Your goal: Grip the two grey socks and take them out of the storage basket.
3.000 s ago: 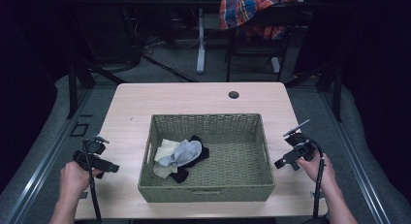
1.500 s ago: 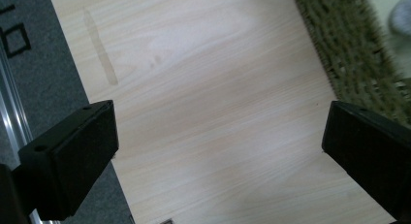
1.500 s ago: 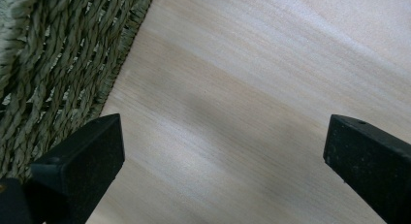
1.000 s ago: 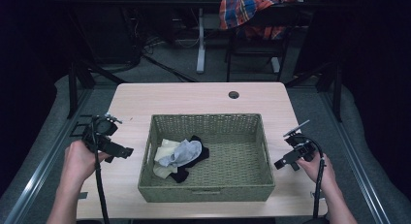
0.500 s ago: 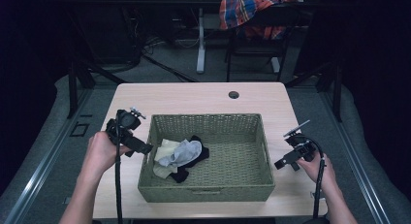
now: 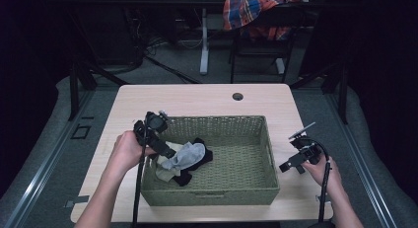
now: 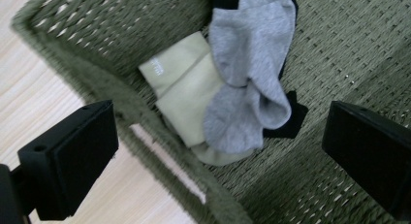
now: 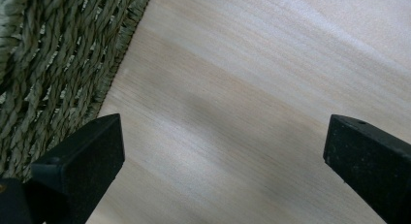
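Left gripper [image 6: 165, 151] moved from table's left edge to wicker basket [image 6: 266, 154] rim, jaws spread above socks. Right gripper [image 6: 291, 165] unmoved, jaws spread. Grey sock [image 7: 249, 88] judged soft, light; pinch advised at bunched middle.

Light falls from above onto the pale wooden worktop [image 6: 197, 102], leaving the surrounding room nearly black. The high view is soft and grainy. In the right gripper view a faint blurred shadow crosses the wood; the near black tongs [image 8: 223, 173] look slightly out of focus
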